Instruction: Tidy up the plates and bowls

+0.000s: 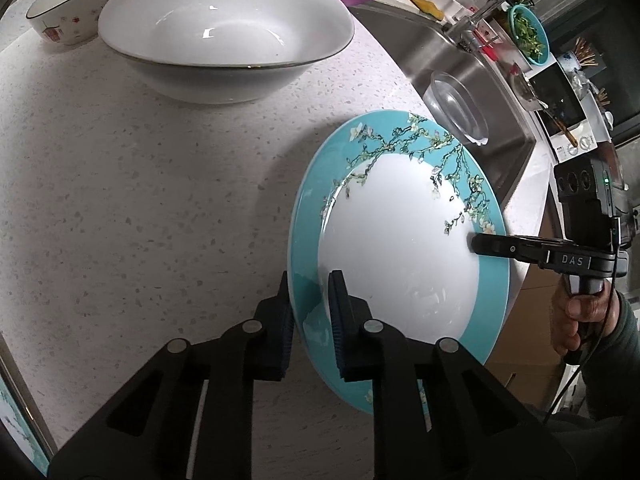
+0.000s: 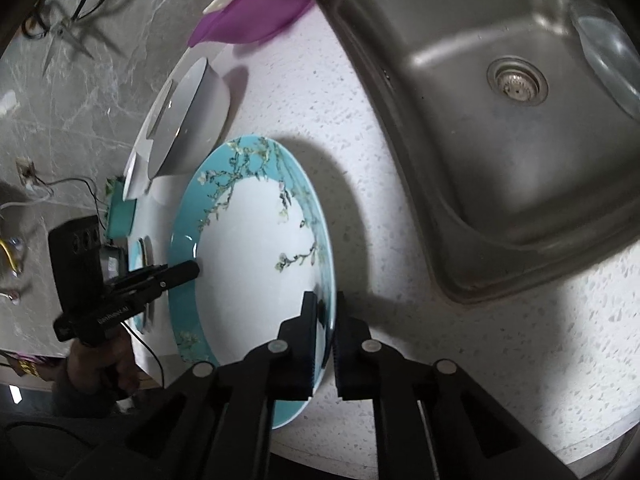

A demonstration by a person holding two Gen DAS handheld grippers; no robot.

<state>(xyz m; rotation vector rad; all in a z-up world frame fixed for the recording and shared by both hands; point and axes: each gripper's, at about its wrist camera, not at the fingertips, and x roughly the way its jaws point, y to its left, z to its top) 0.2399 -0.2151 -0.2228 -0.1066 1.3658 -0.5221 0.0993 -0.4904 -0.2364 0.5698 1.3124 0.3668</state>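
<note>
- Two handheld grippers clamp one teal plate with a white centre and a blossom-branch rim, each pinching an opposite edge of its rim.
- In the left wrist view, the left gripper fills the bottom of the frame, its jaws nearly shut with the plate's near rim squeezed between the pads.
- The same view shows the right gripper entering from the right edge, pinched shut on the plate's far rim, with a hand on its handle.
- Only this view shows a large white bowl at upper centre and a smaller flowered bowl in the upper left corner, both on the speckled counter.
- In the right wrist view, the right gripper sits bottom centre, closed on the plate rim; the left gripper reaches in from the left.
- Only this view shows the full steel sink with its drain at upper right, and scissors at upper left.
- A purple bowl sits at top centre.
</note>
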